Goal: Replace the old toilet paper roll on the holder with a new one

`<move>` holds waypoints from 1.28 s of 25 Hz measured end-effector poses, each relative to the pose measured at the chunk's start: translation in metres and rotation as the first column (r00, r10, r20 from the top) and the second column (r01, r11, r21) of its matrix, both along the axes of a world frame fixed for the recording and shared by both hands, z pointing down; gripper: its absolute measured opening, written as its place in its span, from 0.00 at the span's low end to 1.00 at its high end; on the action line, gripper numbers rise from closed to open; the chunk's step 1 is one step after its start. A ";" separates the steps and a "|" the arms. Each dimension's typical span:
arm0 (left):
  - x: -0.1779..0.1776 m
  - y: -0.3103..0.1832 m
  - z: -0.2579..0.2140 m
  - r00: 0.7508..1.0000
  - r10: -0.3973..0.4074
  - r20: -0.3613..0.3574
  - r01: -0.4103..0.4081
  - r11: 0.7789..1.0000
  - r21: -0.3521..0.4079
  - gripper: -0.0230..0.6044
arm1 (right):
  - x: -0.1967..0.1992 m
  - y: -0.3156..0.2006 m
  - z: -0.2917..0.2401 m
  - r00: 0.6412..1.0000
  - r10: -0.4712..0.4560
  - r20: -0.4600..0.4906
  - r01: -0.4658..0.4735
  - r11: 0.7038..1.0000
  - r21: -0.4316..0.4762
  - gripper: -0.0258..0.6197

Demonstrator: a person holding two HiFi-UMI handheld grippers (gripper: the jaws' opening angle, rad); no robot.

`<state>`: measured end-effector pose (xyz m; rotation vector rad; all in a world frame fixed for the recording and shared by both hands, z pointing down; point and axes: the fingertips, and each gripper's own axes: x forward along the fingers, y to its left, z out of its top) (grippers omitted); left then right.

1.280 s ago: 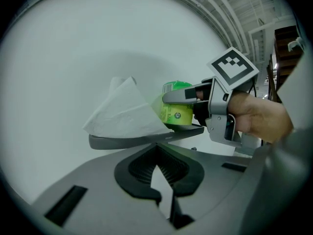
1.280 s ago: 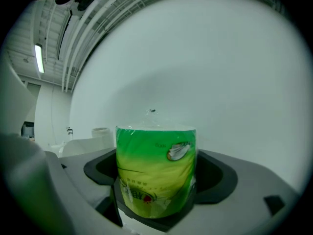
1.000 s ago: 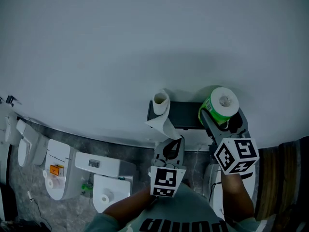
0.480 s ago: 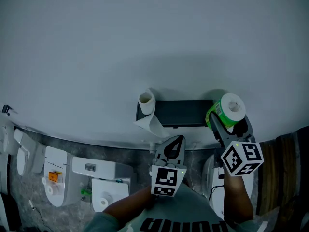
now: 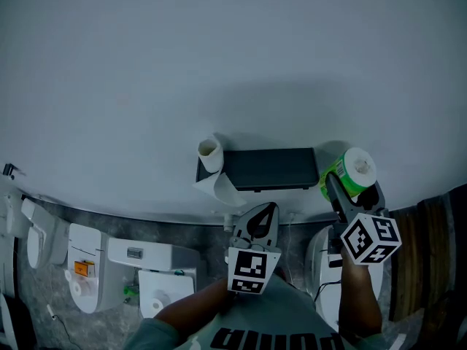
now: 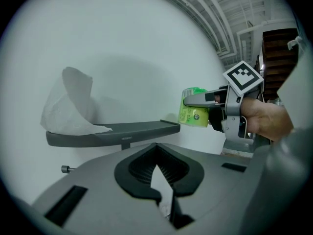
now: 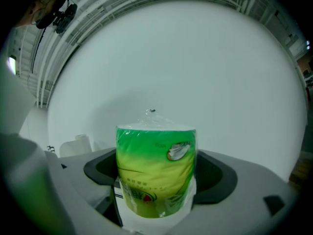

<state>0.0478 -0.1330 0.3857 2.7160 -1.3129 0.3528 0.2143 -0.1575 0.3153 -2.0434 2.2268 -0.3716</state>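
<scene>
Gripping the green plastic-wrapped new toilet paper roll by its sides, the right gripper holds it upright just off the right end of the dark grey wall-mounted shelf holder, seemingly to keep it clear of the shelf. The nearly spent white old roll with a cardboard core stands at the holder's left end, its loose tail draped over the near edge. The left gripper, jaws together and empty, sits near the holder's middle. Judgement: replacement outstanding.

Dark wall shelf, spent roll at left
</scene>
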 end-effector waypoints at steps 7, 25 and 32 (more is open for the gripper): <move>0.006 -0.002 0.006 1.000 0.000 0.015 0.000 1.000 -0.006 0.05 | 0.015 -0.003 0.022 0.995 0.021 0.097 -0.018 0.999 -0.032 0.72; -0.016 -0.020 0.034 0.994 -0.087 0.071 0.089 0.995 -0.038 0.05 | 0.027 -0.032 0.111 0.754 0.109 0.648 -0.027 0.991 -0.135 0.72; -0.027 -0.023 0.035 0.991 -0.108 0.074 0.111 0.993 -0.036 0.05 | 0.017 -0.040 0.132 0.596 0.128 0.793 -0.005 0.988 -0.156 0.72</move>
